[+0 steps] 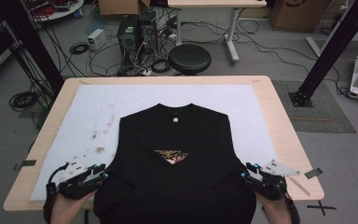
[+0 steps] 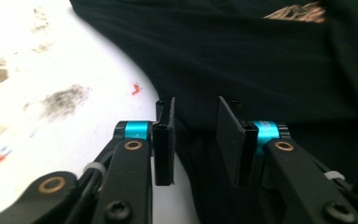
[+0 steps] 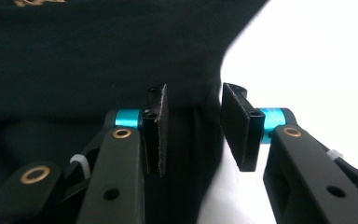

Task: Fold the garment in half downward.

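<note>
left tool (image 1: 103, 173) and right tool (image 1: 245, 171) released, jaws parted astride the black shirt's (image 1: 177, 140) side edges low on the white mat (image 1: 98, 107) over the table (image 1: 279, 121). folding step likely; next calls for clenching both edges.

No legible wording anywhere, gold print on the black T-shirt (image 1: 172, 156) at frame centre blurred, white neck label (image 1: 175, 120) unreadable

The high view looks forward and down over the whole surface (image 1: 279, 126). Each gripper view sits low and close, facing inward along its fingers (image 2: 164, 140); all three share the black shirt (image 1: 177, 158).
</note>
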A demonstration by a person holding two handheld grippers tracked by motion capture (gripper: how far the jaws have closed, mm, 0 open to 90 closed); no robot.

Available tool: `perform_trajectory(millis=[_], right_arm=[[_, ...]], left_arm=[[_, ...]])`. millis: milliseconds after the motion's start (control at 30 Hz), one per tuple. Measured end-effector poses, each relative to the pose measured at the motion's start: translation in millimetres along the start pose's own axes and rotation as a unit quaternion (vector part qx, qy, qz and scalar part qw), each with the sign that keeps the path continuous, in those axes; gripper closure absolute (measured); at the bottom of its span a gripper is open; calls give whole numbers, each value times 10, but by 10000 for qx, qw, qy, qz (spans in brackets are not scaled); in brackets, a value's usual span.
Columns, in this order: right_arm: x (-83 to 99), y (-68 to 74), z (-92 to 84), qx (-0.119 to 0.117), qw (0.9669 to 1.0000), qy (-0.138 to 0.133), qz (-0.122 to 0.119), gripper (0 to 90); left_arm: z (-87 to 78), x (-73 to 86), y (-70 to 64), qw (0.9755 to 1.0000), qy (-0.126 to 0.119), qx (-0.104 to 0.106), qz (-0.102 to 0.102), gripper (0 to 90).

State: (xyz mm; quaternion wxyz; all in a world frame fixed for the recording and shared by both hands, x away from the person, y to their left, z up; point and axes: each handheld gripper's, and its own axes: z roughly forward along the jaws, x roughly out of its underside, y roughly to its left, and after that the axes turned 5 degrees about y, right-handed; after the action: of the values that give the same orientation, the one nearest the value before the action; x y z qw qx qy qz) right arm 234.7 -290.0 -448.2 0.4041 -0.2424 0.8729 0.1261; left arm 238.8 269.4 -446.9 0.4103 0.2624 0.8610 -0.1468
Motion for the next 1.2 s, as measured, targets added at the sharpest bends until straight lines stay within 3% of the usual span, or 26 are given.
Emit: perform_trajectory(millis=[33,100,133,167,200,233,367,433,467,500,567,600,667,700,733,767,800,833,867,933,967,1000,1033,1200], right_arm=[[-79,13,141,93,9998,172,-53,633],[-100,10,201,98,9997,219,-66,644],[-100,10,201,98,9997,219,-66,644],[-127,14,260,163,9992,355,-130,644],[-127,14,260,163,9992,355,-130,738],[-129,-1,232,232,9989,383,-143,830],[-106,-79,192,303,9988,385,-62,880],[-92,-108,173,433,9983,383,-52,900],[-57,-172,151,886,9949,487,-46,900],[-4,-306,115,584,9968,438,330,900],[8,-340,86,450,9976,346,403,900],[6,-316,44,336,9986,222,354,881],[-20,-260,54,39,9994,150,295,720],[-20,-260,54,39,9994,150,295,720],[-44,-231,79,-109,9995,163,243,720],[-44,-231,79,-109,9995,163,243,667],[-44,-231,79,-109,9995,163,243,667],[-120,-145,183,-240,9994,225,109,580],[-183,-101,292,-281,9989,361,55,689],[-183,-101,292,-281,9989,361,55,689],[-195,-94,312,-265,9988,422,-9,756],[-195,-94,312,-265,9988,422,-9,756],[-215,-90,323,-141,9988,465,-46,855],[-187,-247,279,-13,9984,502,239,881]], left_arm=[[49,-9,6,10000,61,-31,-37,662],[116,-13,17,9999,150,-21,-52,662],[116,-13,17,9999,150,-21,-52,739],[116,-13,17,9999,150,-21,-52,739],[123,-14,28,9999,146,9,16,739],[110,-15,40,9999,118,-9,-9,821],[62,2,114,9998,2,-50,-197,830],[62,22,145,9997,40,-111,-233,831],[92,48,163,9995,90,-70,-301,831],[99,51,164,9995,78,-73,-287,829],[89,35,157,9995,10,4,-320,825],[83,29,153,9995,-30,48,-317,787],[66,14,145,9996,-58,39,-287,702],[66,14,145,9996,-58,39,-287,685],[66,14,145,9996,-58,39,-287,685],[65,3,141,9995,-80,79,-296,685],[65,3,141,9995,-80,79,-296,640],[83,6,139,9995,-29,149,-278,640],[92,6,135,9995,5,167,-272,685],[100,6,129,9995,48,175,-243,728],[116,10,122,9997,94,146,-151,728],[116,10,122,9997,94,146,-151,824],[107,3,141,9997,96,75,-224,824],[115,18,168,9991,61,1,-409,837]])
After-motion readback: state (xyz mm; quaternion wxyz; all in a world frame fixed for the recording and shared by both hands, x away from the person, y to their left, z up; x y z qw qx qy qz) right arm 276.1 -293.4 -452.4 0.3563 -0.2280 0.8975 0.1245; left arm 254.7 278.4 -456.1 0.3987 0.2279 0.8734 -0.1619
